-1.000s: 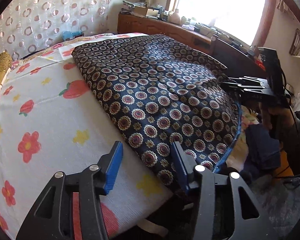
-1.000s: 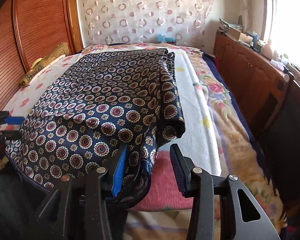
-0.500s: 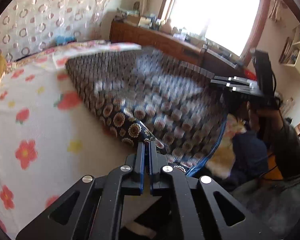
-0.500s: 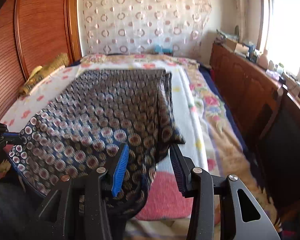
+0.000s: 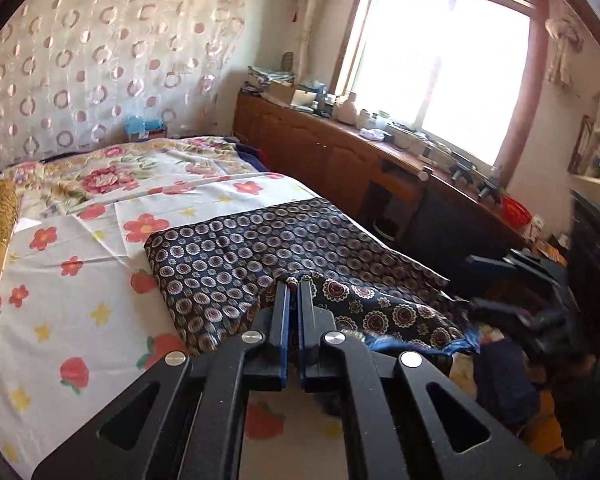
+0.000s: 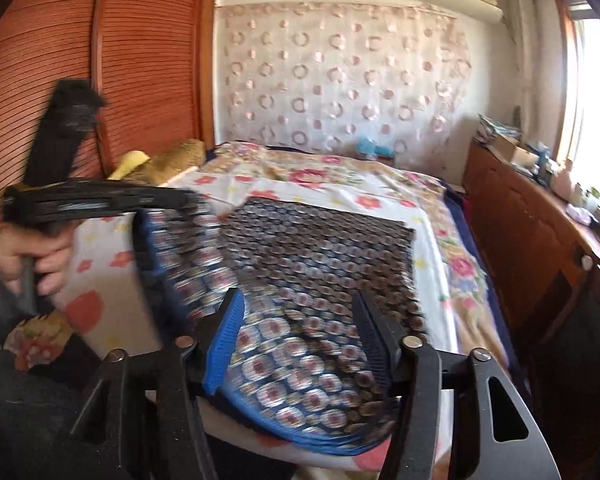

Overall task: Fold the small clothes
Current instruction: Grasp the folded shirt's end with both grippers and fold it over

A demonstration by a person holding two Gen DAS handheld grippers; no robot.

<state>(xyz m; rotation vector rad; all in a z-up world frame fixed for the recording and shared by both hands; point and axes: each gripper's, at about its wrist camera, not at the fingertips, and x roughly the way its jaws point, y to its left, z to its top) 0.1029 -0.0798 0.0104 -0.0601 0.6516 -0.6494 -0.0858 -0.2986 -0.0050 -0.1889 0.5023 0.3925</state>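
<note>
Left tongs clamped on patterned cloth corner over bed; right tongs opening, cloth between, unpressed

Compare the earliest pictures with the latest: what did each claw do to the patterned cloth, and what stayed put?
The left claw closed on the near edge of the patterned cloth and lifted it up and forward, starting a fold. The right claw, jaws opening wider, grips nothing; cloth lies between its fingers. The cloth's far part, the flowered bedsheet and the cabinet are unchanged.
</note>
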